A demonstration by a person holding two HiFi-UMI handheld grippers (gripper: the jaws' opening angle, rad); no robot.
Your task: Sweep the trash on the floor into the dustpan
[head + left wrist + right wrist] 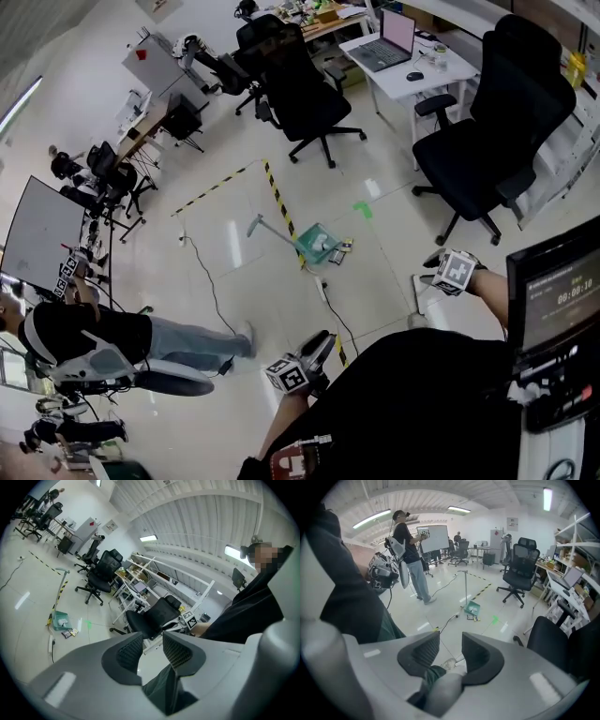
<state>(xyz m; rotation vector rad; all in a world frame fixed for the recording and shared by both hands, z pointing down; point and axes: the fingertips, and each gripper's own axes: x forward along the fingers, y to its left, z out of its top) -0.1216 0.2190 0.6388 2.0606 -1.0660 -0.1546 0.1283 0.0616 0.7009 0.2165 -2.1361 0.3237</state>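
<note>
A green dustpan (313, 243) with a long grey handle stands on the pale floor on the yellow-black tape line. It also shows as the dustpan (60, 619) in the left gripper view and the dustpan (472, 608) in the right gripper view. Small trash packets (340, 248) lie right beside its mouth, and something white lies inside the pan. My left gripper (322, 345) hangs low and near, well short of the dustpan, its jaws close together with nothing between them. My right gripper (435, 263) is off to the right, also shut and empty. No broom is in view.
A power strip and cable (323, 292) run across the floor between me and the dustpan. Black office chairs (478, 141) stand at the right and one chair (305, 94) behind the pan. A person (112, 342) stands at the left. A desk with a laptop (389, 47) stands at the back.
</note>
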